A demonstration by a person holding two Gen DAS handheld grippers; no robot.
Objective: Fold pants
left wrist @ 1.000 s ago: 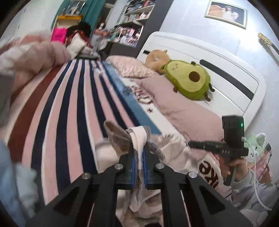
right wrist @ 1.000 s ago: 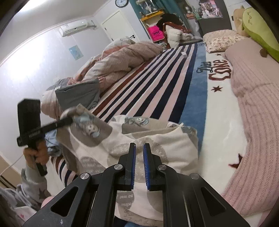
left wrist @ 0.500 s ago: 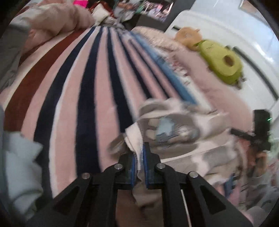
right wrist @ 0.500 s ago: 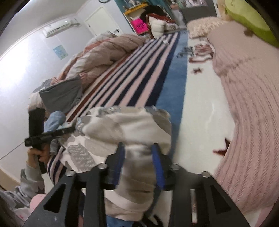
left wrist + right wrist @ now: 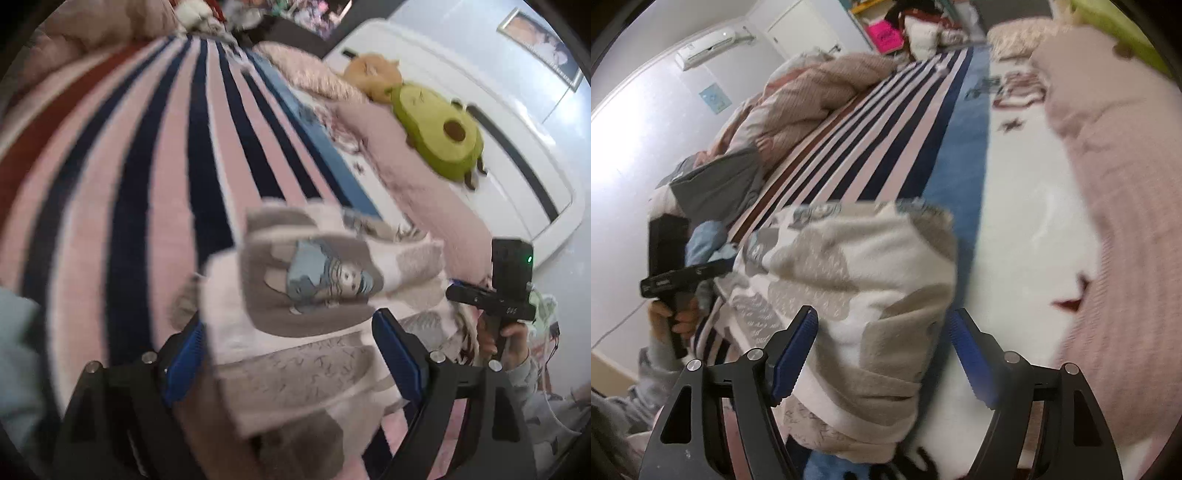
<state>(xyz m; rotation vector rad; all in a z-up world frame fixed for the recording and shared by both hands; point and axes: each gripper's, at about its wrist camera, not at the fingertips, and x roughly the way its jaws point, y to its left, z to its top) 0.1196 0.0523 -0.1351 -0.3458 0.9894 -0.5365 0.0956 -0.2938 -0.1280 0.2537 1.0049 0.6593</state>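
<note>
Both spread wide: left tongs (image 5: 291, 354) and right tongs (image 5: 882, 354), straddling folded patterned pants (image 5: 857, 280) on the striped blanket (image 5: 129, 166).

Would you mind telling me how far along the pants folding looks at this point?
Done: the patterned pants lie folded over in layers on the striped blanket. In hand: nothing; left gripper and right gripper are both open around the bundle. Left: perhaps a final fold or tidying.

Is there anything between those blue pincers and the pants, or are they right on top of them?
Nothing visible stands between. The left gripper and the right gripper are both open, and the folded pants lie directly between each one's blue fingers on the striped blanket.
</note>
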